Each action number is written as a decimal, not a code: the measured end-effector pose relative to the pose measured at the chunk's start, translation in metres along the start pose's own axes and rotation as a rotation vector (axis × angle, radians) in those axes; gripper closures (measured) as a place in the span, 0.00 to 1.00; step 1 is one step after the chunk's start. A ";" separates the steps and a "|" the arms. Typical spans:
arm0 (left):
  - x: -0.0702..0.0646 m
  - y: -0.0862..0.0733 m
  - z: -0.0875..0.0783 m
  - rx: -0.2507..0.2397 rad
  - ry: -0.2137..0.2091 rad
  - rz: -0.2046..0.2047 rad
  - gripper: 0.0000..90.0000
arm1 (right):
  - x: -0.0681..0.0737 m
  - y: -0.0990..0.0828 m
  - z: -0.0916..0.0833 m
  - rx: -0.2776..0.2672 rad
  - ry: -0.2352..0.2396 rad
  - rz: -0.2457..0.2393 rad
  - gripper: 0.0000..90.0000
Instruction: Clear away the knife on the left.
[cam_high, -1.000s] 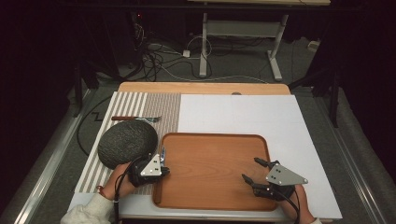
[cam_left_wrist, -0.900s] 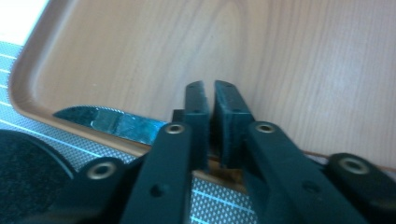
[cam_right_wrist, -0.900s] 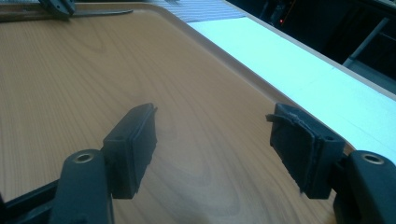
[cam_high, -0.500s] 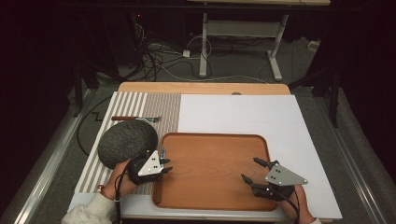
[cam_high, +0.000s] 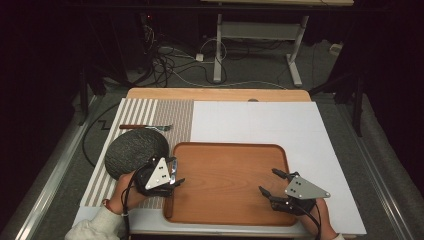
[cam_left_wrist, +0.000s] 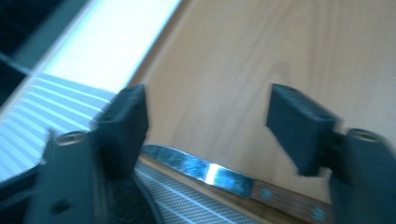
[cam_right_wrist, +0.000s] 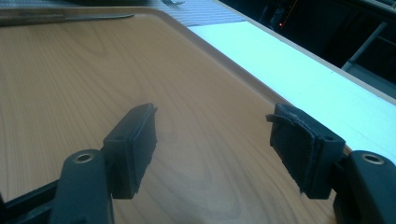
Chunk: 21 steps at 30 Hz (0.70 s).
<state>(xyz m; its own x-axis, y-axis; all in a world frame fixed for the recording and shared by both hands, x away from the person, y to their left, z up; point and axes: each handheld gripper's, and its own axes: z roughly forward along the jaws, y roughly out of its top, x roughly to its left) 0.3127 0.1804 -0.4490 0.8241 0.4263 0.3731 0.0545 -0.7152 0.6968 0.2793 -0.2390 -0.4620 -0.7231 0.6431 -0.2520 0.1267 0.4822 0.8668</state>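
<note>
Over the wooden tray (cam_high: 225, 180), left gripper (cam_high: 176, 172) at its left rim, right gripper (cam_high: 272, 182) low at right, jaws of both open and empty, knife (cam_left_wrist: 224, 179) beneath left jaws in left gripper view

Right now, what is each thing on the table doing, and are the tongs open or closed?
Left tongs: open, holding nothing, at the tray's left edge.
Right tongs: open, holding nothing, over the tray.
Tray: flat, nothing on it.
Knife: lying flat along the tray's edge.
Fork: lying flat on the striped mat.
Round mat: lying flat beside the tray.
</note>
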 end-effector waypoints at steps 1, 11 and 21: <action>0.000 0.000 -0.001 0.000 0.007 -0.003 0.30 | 0.000 0.000 0.000 -0.001 0.001 -0.001 0.36; 0.005 -0.006 -0.012 -0.017 0.086 -0.051 0.27 | 0.001 0.001 0.000 -0.004 -0.002 -0.012 0.36; 0.006 -0.023 -0.027 -0.030 0.079 -0.134 0.27 | 0.001 0.002 0.001 -0.006 -0.003 -0.009 0.36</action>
<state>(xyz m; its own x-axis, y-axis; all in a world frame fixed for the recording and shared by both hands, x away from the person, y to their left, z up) 0.3016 0.2140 -0.4461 0.7636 0.5596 0.3221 0.1425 -0.6326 0.7612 0.2794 -0.2375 -0.4610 -0.7223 0.6403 -0.2612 0.1160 0.4845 0.8670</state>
